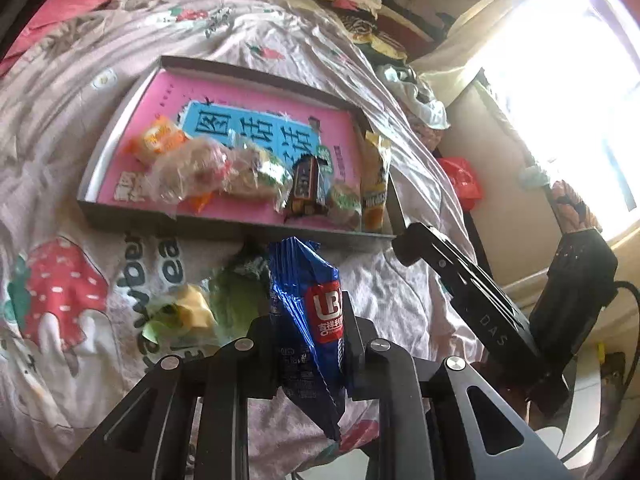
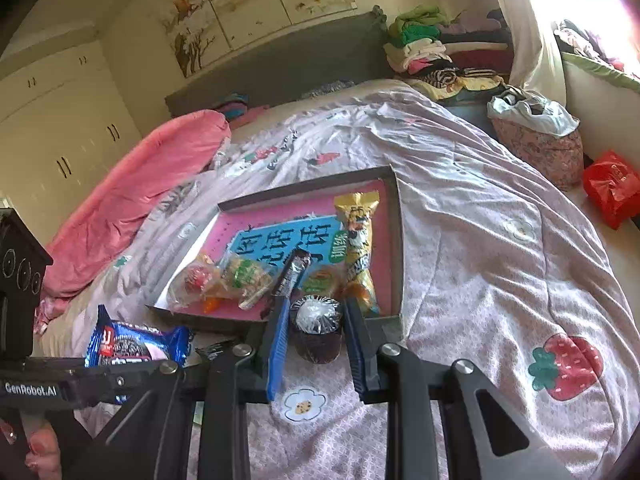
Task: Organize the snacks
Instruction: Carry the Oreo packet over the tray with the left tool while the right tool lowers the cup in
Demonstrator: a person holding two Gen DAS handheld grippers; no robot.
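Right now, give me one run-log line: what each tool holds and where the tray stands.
left tool: shut on blue cookie packet | right tool: shut on dark round snack | tray: on bed, snacks inside

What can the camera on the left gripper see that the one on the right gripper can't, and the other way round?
Only the left wrist view shows the green and yellow wrappers lying on the bedspread, before the tray.

Only the right wrist view shows the dark round cup snack between the right gripper fingers, the wardrobe and the wall painting.

Both show the blue cookie packet pinched in the left gripper, the pink-lined tray of snacks, and the strawberry bedspread.
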